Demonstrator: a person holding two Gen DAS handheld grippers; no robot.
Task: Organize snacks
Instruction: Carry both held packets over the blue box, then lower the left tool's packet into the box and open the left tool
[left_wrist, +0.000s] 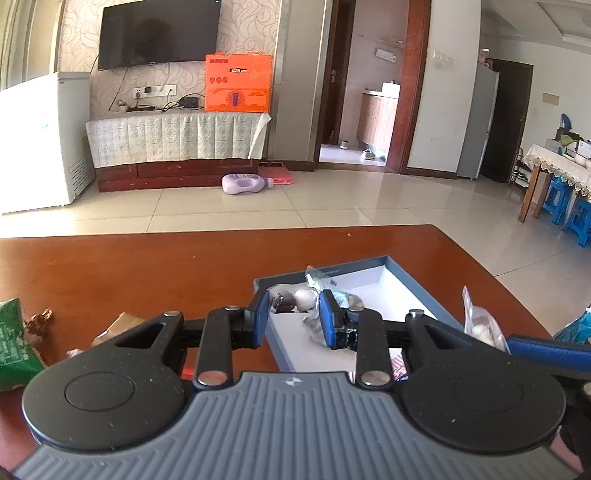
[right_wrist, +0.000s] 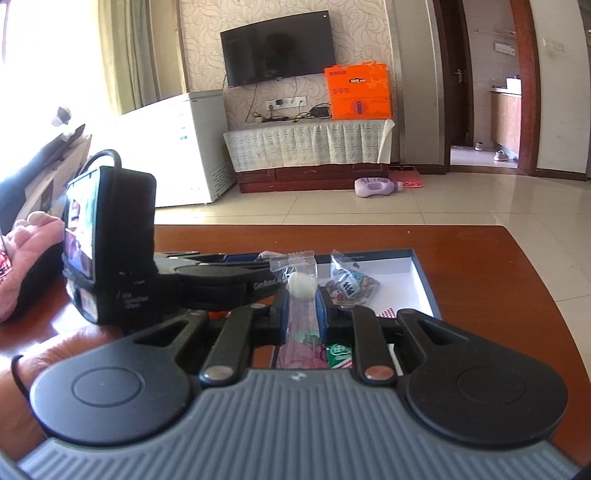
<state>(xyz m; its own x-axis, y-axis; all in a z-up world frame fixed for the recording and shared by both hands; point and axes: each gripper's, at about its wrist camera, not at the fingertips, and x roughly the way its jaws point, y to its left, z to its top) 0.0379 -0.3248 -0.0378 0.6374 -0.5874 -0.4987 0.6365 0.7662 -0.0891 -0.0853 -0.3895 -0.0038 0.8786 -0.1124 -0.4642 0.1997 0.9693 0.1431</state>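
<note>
A shallow blue box with a white floor (left_wrist: 413, 295) (right_wrist: 421, 280) lies on the brown table. My left gripper (left_wrist: 293, 319) reaches over the box's near left corner, its blue pads closed on a clear packet with a dark sweet and a white ball (left_wrist: 295, 298). Its body and fingers (right_wrist: 236, 264) enter the right wrist view from the left. My right gripper (right_wrist: 301, 314) is shut on a long clear packet with a white ball (right_wrist: 302, 286) (left_wrist: 480, 326), held upright over the box's near edge. A bag of nuts (right_wrist: 351, 286) (left_wrist: 349, 301) lies inside the box.
A green snack bag (left_wrist: 14, 343), a small gold-brown sweet (left_wrist: 38, 321) and a tan wrapper (left_wrist: 118, 325) lie on the table to the left. A green-and-red packet (right_wrist: 338, 356) sits under my right gripper. A person's forearm (right_wrist: 74, 354) rests at the near left.
</note>
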